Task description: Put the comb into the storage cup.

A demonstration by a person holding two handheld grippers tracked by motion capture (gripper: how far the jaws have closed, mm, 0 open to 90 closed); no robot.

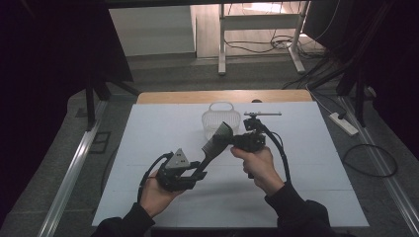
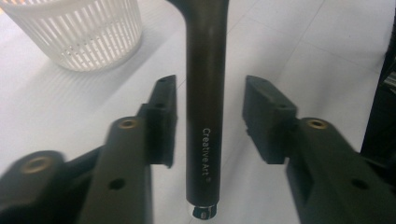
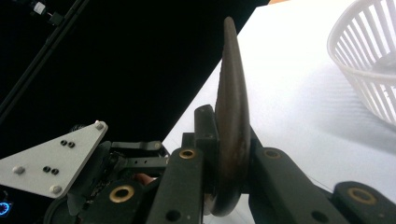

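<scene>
My right gripper (image 3: 229, 154), seen along its own black jaws, which are clamped w/ pads pressed on both flat sides of a dark brown comb (image 3: 232, 116). The comb stands edge-on & near upright between them, its narrow end rising toward the top of the frame, its rounded lower end sitting down btwn the jaw arms. At right, part of a white slatted basket (image 3: 364, 65) rests on the white table (image 3: 289, 93), apart from the comb. Lower left: the other gripper's grey three-cornered plate (image 3: 51, 163), against a black backdrop.
</scene>
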